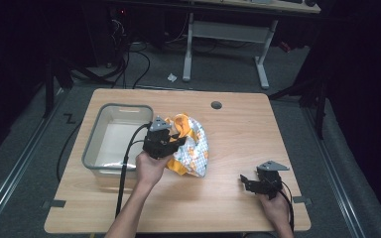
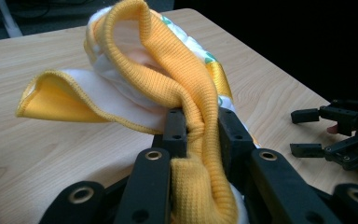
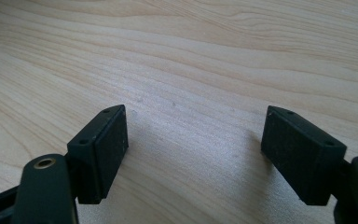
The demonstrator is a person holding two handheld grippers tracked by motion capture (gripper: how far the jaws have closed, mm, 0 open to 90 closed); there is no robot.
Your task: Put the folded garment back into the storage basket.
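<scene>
So in the high view the left tongs (image 1: 177, 142) are sitting just left of the frame's centre, clenched on a yellow-and-white garment (image 1: 192, 145) that's bunching up in a crumpled heap on the wooden bench (image 1: 238, 134), right beside the grey plastic tub (image 1: 110, 144) at centre left. The left gripper view is giving the good close-up: the black jaws are pinching a ribbed orange-yellow band of the garment (image 2: 186, 93) right between them, with the band looping up toward the top middle of the frame and a white flap with a yellow edge hanging out toward the left. Can't tell whether the rest of the cloth is resting on the wood or hanging just off it. Over at the lower right of the high view the right tongs (image 1: 248, 183) are lying low over the bench in the person's right hand (image 1: 274, 204), well apart from the garment. They're also peeking in at the right edge of the left gripper view (image 2: 307, 133). The right gripper view is showing those right tongs (image 3: 193, 149) released, jaws standing wide apart with nothing but bare wood grain between them. The tub is looking pale inside, with its near wall catching a bit of shine.
</scene>
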